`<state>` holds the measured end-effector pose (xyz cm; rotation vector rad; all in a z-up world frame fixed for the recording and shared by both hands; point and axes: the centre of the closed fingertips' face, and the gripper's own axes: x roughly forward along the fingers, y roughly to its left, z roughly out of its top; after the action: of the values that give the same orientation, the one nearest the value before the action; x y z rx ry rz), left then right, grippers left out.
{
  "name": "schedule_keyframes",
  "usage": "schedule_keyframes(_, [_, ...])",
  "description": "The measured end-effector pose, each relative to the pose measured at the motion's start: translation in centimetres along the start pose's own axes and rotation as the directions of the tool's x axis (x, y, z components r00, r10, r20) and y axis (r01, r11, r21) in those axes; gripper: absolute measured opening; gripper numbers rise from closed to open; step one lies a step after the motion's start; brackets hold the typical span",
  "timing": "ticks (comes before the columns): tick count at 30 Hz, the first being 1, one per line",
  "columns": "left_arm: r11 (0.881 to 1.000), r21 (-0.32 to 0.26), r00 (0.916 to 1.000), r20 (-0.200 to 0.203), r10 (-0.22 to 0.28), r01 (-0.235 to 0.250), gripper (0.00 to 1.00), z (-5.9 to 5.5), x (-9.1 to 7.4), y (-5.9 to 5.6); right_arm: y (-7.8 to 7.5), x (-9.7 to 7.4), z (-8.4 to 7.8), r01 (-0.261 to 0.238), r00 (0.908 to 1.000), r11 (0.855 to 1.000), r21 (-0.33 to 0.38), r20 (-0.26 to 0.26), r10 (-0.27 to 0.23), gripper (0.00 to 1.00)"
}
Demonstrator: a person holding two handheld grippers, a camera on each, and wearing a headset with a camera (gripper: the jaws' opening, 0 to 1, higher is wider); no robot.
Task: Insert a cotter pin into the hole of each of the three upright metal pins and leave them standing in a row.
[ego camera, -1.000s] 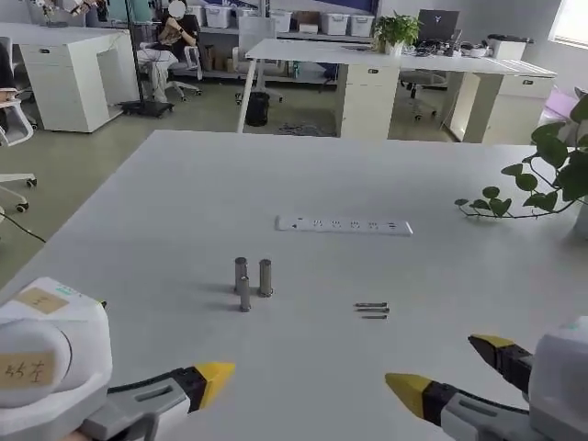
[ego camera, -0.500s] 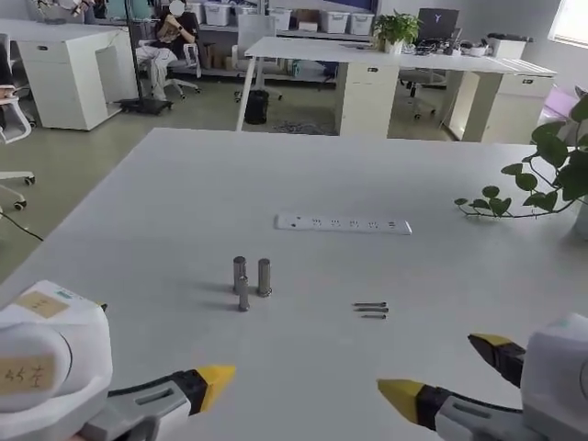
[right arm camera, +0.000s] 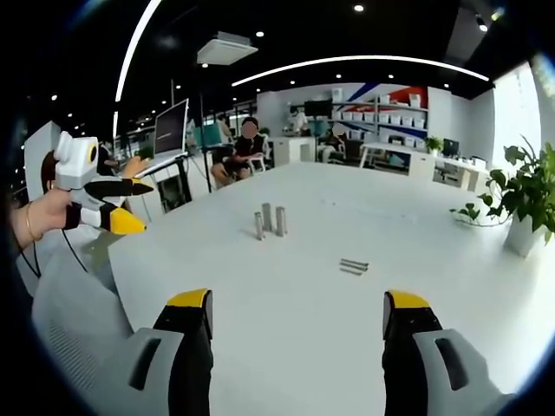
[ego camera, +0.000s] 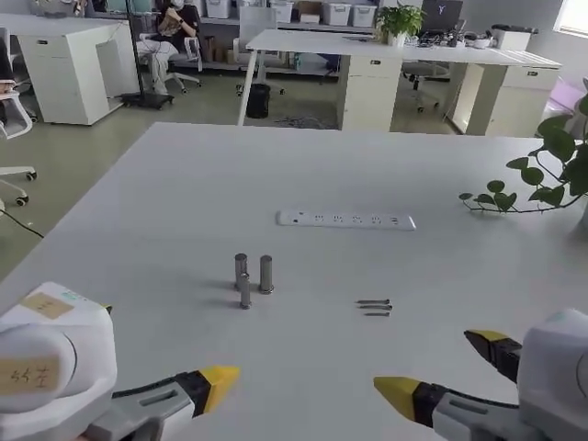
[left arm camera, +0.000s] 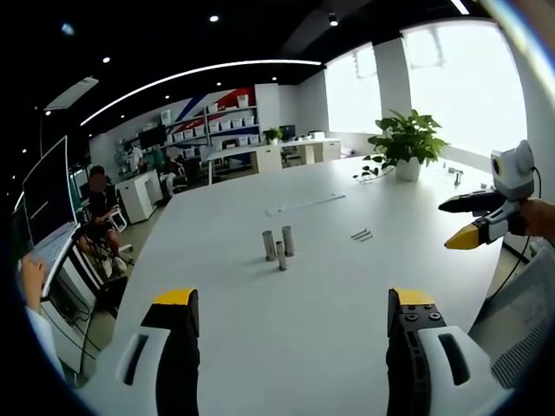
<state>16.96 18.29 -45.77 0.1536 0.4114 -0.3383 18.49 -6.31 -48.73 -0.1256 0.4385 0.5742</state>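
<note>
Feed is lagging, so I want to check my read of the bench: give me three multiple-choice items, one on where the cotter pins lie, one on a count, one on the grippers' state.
1. In the head view, where do the cotter pins lie from the metal pins?
A. To their right
B. To their left
C. On top of them

2. How many metal pins stand upright?
A. Two
B. Three
C. Five

3. The left gripper and right gripper are:
A. both open and empty
B. both shut
C. each holding a pin

Answers:
1 A: they lie flat, off to the right of the cluster.
2 B: three stand close together.
3 A: each gripper view shows its jaws wide apart with nothing between.
</note>
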Motion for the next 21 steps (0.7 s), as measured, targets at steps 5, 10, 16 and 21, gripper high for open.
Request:
schedule_keyframes(5, [1.000, 0.003, 1.0000, 0.002, -0.001, 0.001, 0.89, 0.1, 0.1, -0.1, 0.0, 0.0, -0.2, -0.002, 1.0000, 1.000, 0.000, -0.003, 0.002, 0.77])
schedule_keyframes(10, [1.000, 0.007, 1.0000, 0.005, -0.008, 0.008, 0.88, 0.1, 0.3, -0.2, 0.0, -0.1, -0.3, -0.001, 1.0000, 1.000, 0.000, -0.002, 0.001, 0.76])
schedule_keyframes(16, [1.000, 0.012, 0.9998, 0.012, -0.016, 0.016, 0.87, 0.3, 0.5, -0.5, 0.1, 0.3, 0.0, -0.016, 0.9998, 1.000, 0.004, 0.013, 0.016, 0.74])
schedule_keyframes(21, [0.999, 0.019, 0.9996, 0.013, -0.027, 0.027, 0.85, 0.3, 0.8, -0.7, 0.3, 1.5, 0.5, -0.031, 0.9994, 0.999, -0.009, 0.013, 0.032, 0.70])
